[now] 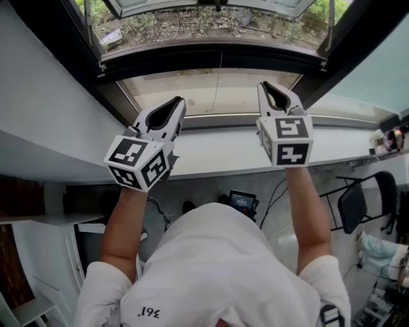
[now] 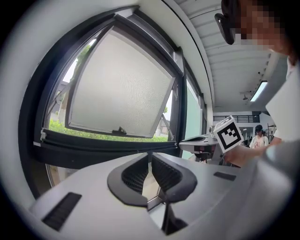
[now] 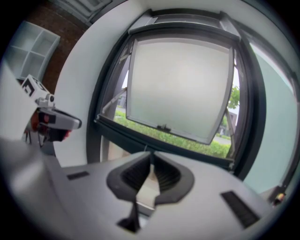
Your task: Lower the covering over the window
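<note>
In the head view two bare forearms (image 1: 121, 223) reach up to the window (image 1: 108, 96), whose frame is dark, smooth metal. A thick black crossbar (image 1: 211, 59) spans the upper middle. Above it a pale sash (image 1: 192, 5) swings outward. Below it lies a flat beige pane (image 1: 166, 89), with a thin cord (image 1: 220, 86) hanging down its middle. A smooth white sill (image 1: 217, 150) runs under the pane.

The left gripper (image 1: 181, 102), left of centre, is pale grey plastic with rounded black jaws, and its tip lies over the beige pane. The right gripper (image 1: 264, 85), right of centre, looks the same. The cord hangs between them, apart from both.

In the left gripper view the ribbed black jaws of the left gripper (image 2: 150, 154) are clenched, tips meeting at lower centre. Only pane and sill show through the kite-shaped gap behind the tips. The sash fills the upper left with a fine-grained grey face, and a strip of greenery (image 2: 70, 127) shows beneath it. The right gripper is at the right edge, under its square-marked cube (image 2: 229, 133).

In the right gripper view the right gripper (image 3: 151, 157) is also clenched, tip to tip at lower centre, grasping nothing that shows. The sash sits at upper centre with the crossbar just under it, and the left gripper is at the left edge.

I cannot tell for sure which part is the covering. The opening above the crossbar gives a clear sight of sash and greenery.
</note>
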`<state>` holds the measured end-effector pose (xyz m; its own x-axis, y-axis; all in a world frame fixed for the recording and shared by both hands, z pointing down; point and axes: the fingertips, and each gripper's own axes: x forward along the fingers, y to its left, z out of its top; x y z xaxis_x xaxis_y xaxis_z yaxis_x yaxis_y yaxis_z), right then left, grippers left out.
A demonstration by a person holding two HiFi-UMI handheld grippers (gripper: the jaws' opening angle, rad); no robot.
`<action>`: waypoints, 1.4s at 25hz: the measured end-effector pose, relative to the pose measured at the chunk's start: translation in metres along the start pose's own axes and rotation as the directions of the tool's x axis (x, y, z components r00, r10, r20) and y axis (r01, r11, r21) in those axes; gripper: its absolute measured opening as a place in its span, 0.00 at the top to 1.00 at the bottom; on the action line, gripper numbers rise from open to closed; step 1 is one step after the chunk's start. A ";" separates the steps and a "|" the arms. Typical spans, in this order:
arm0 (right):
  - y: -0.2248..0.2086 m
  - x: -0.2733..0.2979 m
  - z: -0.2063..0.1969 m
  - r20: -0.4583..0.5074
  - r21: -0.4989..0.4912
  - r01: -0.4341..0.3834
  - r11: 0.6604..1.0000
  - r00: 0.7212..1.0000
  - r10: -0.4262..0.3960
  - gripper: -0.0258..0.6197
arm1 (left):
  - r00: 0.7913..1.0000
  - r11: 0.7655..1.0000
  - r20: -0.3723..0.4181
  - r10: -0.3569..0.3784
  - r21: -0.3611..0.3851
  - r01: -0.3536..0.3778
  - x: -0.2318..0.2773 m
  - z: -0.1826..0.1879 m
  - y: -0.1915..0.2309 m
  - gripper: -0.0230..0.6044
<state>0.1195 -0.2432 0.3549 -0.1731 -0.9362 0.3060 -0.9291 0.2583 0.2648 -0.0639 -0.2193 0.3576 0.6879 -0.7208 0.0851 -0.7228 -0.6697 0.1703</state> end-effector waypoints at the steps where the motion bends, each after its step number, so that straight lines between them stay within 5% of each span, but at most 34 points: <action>1: 0.003 -0.002 -0.002 -0.001 0.007 -0.003 1.000 1.000 0.003 0.90 | 1.000 1.000 -0.001 -0.003 -0.004 0.003 -0.002 -0.002 -0.001 0.90; 17: 0.045 -0.021 -0.050 -0.025 0.199 -0.052 0.979 0.998 0.058 0.91 | 0.996 0.995 -0.076 -0.040 -0.095 0.033 -0.036 -0.055 -0.007 0.90; 35: 0.072 -0.036 -0.112 -0.129 0.238 -0.089 0.967 0.984 0.122 0.92 | 0.985 0.989 -0.157 -0.075 -0.137 0.054 -0.054 -0.098 -0.039 0.90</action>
<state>0.0949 -0.1644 0.4655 -0.2418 -0.8589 0.4515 -0.9610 0.2764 0.0111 -0.0659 -0.1368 0.4426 0.7421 -0.6313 0.2254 -0.6690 -0.6766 0.3075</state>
